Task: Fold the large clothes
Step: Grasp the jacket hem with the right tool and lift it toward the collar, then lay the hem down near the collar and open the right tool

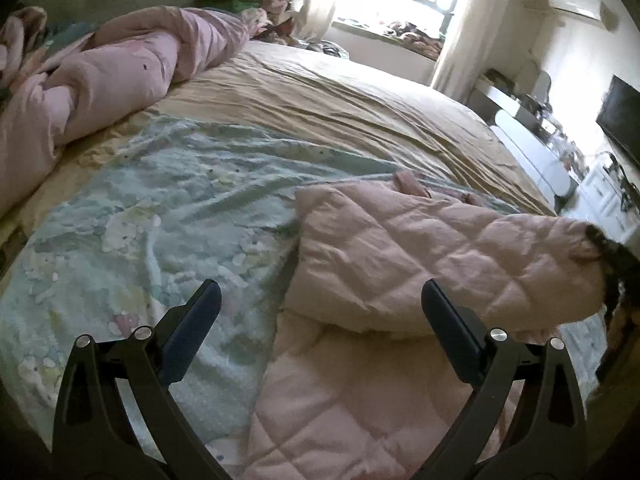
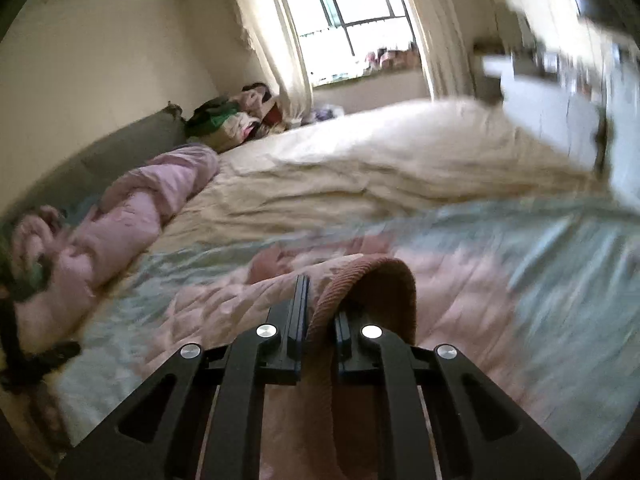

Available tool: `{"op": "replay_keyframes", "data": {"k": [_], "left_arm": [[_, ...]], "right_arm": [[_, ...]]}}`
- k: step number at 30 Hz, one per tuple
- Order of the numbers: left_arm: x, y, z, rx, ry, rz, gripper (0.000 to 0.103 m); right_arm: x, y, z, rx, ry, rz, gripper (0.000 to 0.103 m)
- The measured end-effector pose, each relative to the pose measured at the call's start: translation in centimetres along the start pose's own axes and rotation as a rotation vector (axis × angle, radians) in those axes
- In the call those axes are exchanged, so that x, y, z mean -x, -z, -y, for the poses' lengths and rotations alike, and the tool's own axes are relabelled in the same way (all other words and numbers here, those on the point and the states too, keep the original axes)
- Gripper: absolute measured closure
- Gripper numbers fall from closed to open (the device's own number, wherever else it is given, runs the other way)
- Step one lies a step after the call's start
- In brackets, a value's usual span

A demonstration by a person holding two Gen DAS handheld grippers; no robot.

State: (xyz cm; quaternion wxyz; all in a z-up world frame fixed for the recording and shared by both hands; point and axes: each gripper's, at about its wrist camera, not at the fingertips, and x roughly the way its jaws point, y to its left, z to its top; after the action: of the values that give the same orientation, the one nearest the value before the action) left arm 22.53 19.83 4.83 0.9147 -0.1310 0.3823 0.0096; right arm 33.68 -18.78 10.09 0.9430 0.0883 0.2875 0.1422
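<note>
Pink quilted jacket [image 1: 420,264] spread on the bed [image 1: 360,112], over the pale blue patterned sheet [image 1: 140,208], near edge of the mattress. Seen from the left wrist: a padded fold of it doubled over, lying ahead and to the right, long axis running from the middle out toward the right edge of the bed. More quilted pink flat below, right under the left gripper [image 1: 320,308].

Left fingers [image 1: 200,312] wide apart, nothing between them, hovering above the fabric. Fold's near-left corner sits just beyond the right-hand finger; left-hand finger over bare sheet only.

Over to the right wrist view, blurred: right gripper [image 2: 320,312] closed tight, fingers together and clamped on the ribbed cuff [image 2: 368,280], darker pink, knit band looping up and over between the pads. Quilted sleeve trailing away beyond it, toward the far left, back to the jacket body.

So, judging it: 1 hand loaded, 1 hand free. Right has the sleeve end; next fold probably turns on carrying that cuff across the body, along the jacket's long axis. Left nearer the folded bulk, well placed to pin or take the near corner. Bunched pink duvet [image 1: 120,64] far left, well apart, out of the way.
</note>
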Motion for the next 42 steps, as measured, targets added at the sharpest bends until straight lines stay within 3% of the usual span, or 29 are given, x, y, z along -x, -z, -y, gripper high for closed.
{"op": "replay_keyframes", "data": {"k": [4, 14, 18, 23, 29, 30, 32, 34, 42], "left_arm": [[-2.1, -1.3, 1.3, -0.016, 0.015, -0.015, 0.009], [-7.6, -1.8, 5.0, -0.094, 0.039, -0.078, 0.009], [-9.9, -1.7, 6.7, -0.103, 0.088, -0.133, 0.009], [-12.1, -1.0, 8.8, -0.169, 0.067, -0.184, 0.009], [-15.5, 1.5, 8.5, -0.208, 0.026, -0.285, 0.009], [-15.9, 1.9, 8.3, -0.206, 0.024, -0.296, 0.008], [-16.4, 2.3, 7.9, -0.197, 0.03, -0.304, 0.008], [-16.6, 2.5, 7.8, -0.2, 0.031, -0.305, 0.008], [-17.1, 3.0, 7.7, -0.202, 0.039, -0.305, 0.008]], "right_arm": [[-2.5, -1.1, 1.7, 0.021, 0.09, -0.04, 0.093], [-6.0, 2.1, 3.4, 0.028, 0.177, -0.125, 0.093], [-6.5, 2.8, 3.7, 0.007, 0.187, -0.146, 0.093], [-6.8, 3.3, 3.6, 0.007, 0.199, -0.153, 0.092], [-6.5, 3.4, 3.3, 0.011, 0.189, -0.167, 0.089], [-6.4, 3.4, 3.2, 0.016, 0.187, -0.169, 0.086], [-6.1, 3.3, 3.1, 0.018, 0.187, -0.178, 0.065], [-5.2, 3.1, 3.0, 0.005, 0.191, -0.157, 0.051], [-2.1, 1.5, 0.8, 0.06, 0.194, -0.062, 0.043]]}}
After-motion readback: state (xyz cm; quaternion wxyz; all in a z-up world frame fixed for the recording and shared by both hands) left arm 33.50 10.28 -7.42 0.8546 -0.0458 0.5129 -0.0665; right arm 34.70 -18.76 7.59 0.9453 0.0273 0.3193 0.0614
